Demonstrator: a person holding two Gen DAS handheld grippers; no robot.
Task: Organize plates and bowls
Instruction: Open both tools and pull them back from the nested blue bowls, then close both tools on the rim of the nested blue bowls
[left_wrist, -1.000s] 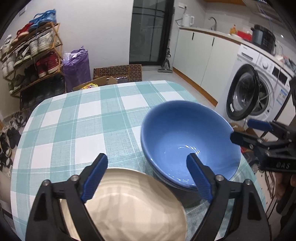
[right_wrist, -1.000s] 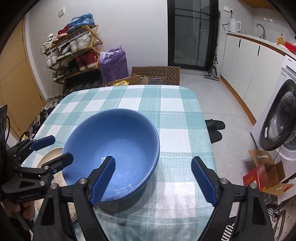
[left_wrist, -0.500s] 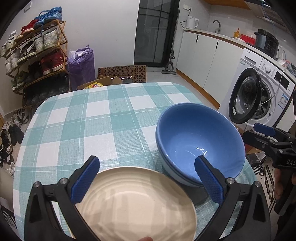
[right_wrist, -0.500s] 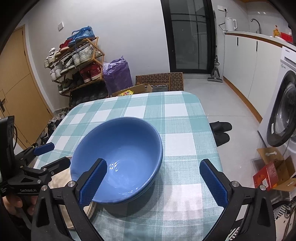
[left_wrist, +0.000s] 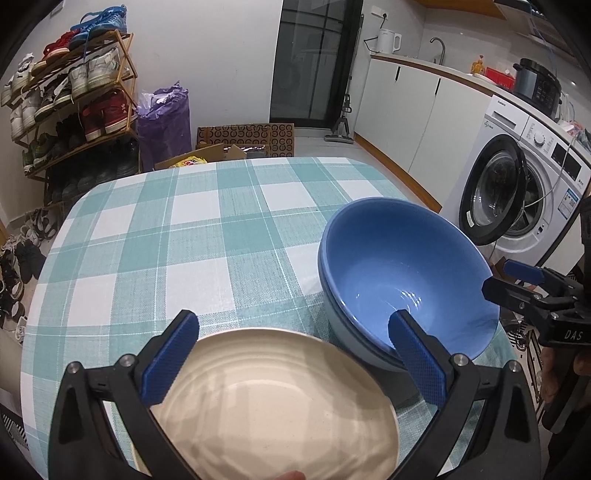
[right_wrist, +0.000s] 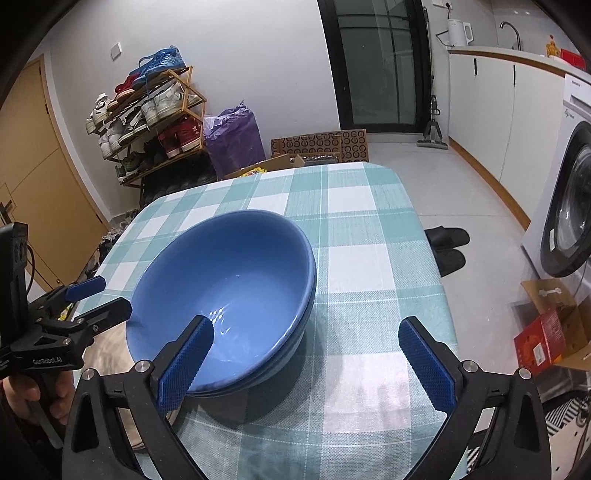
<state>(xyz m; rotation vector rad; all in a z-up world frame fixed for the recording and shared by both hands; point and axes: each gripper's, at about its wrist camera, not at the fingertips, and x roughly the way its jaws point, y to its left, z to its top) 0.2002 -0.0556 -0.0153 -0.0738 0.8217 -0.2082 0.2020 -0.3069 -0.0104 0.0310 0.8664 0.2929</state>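
While my left gripper (left_wrist: 291, 354) is hanging spread above the cream plate (left_wrist: 273, 402), my right gripper (right_wrist: 306, 358) is gaping empty; the stacked blue bowls (right_wrist: 225, 295) are sitting just beside that plate.

Black hand-held gripper (left_wrist: 291, 358), blue ribbed pads (left_wrist: 170, 356), silver screws

Blue bowls (left_wrist: 402, 280): glossy, upright, nested one inside another on the checked cloth, ahead and right of the left gripper (left_wrist: 295, 358), ahead and left of the right gripper (right_wrist: 306, 363). Cream plate (left_wrist: 273, 402): ribbed, flat, directly beneath the left gripper's spread fingers, beside the bowls.
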